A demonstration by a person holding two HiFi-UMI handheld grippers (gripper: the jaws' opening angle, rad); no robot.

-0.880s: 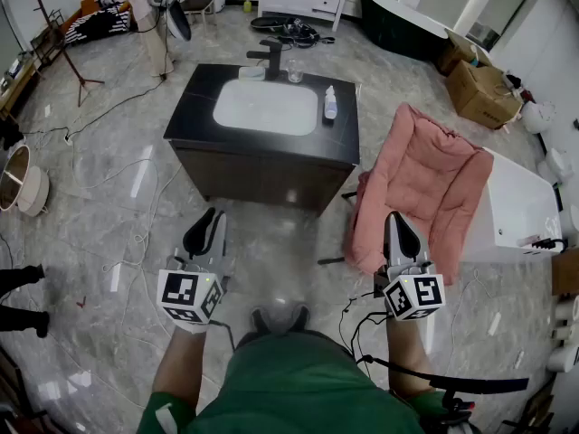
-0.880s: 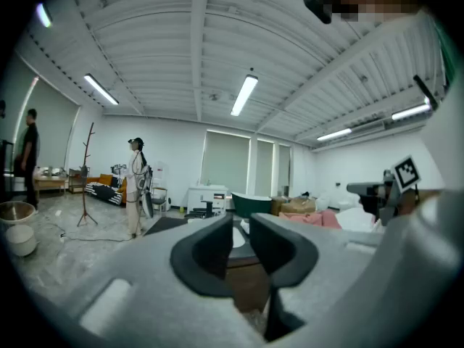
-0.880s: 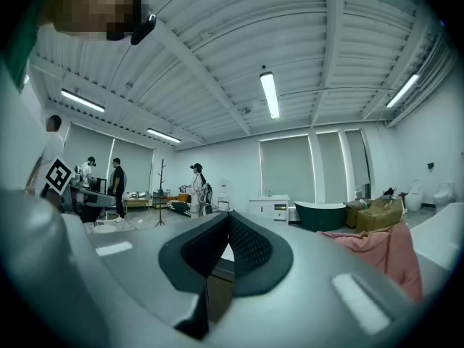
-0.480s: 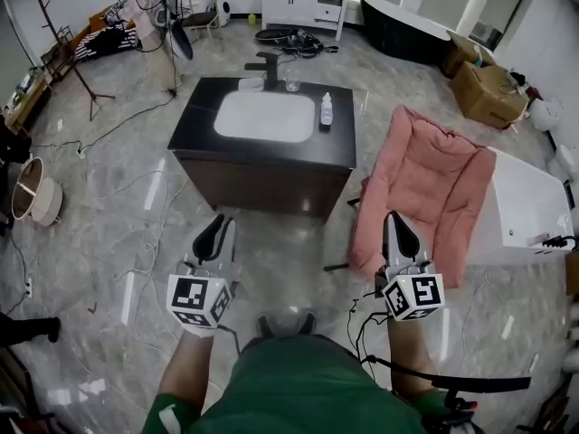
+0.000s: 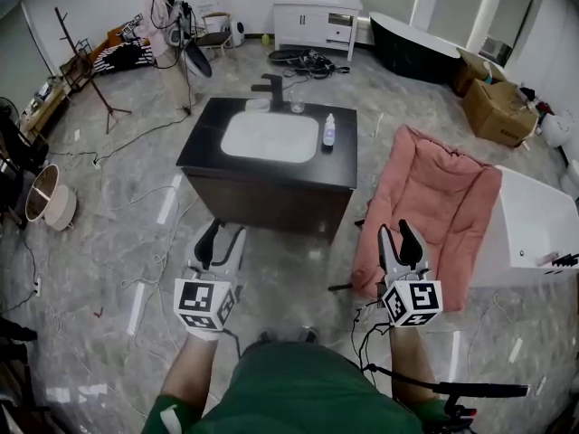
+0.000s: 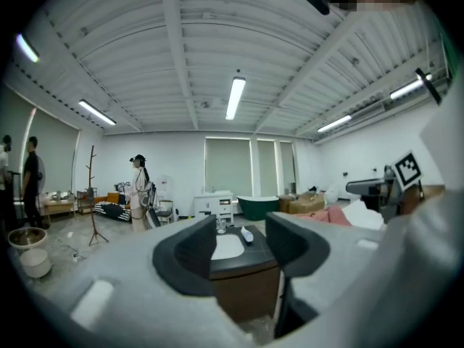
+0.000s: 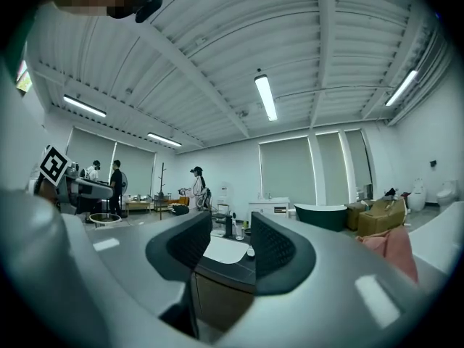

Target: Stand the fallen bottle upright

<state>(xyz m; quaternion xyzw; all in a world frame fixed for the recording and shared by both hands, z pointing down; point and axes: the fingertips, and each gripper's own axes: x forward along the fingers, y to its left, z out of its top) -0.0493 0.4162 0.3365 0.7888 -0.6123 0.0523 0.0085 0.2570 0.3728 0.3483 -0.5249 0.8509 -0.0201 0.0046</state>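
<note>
Dark vanity [image 5: 339, 165] stands in the middle of a grey marble floor [image 5: 118, 242], with a white basin [image 5: 270, 137] sunk in its top. Behind the basin stand a black tap [image 5: 271, 87] and a clear glass [image 5: 297, 104]. The bottle [image 5: 329, 131] lies on its side on the counter, just right of the basin, its cap toward the back edge. Both grippers are held level in front of the vanity, well short of it, and point at it. The left gripper [image 5: 223, 234] has its fingers spread wide with nothing between them; in its own view the basin and the bottle [image 6: 247, 234] show far off through the gap. The right gripper [image 5: 396, 234] is likewise spread wide and empty, and through its gap the counter's near corner and the bottle [image 7: 250, 251] show in the distance. A pink chair [image 5: 434, 197] sits right of the vanity, beside a white tub [image 5: 529, 224]. Farther back are cardboard boxes [image 5: 498, 107], a white cabinet [image 5: 318, 16], a coat stand [image 5: 86, 61] and a person [image 5: 163, 25] with gear. Cables trail over the floor on the left.
</note>
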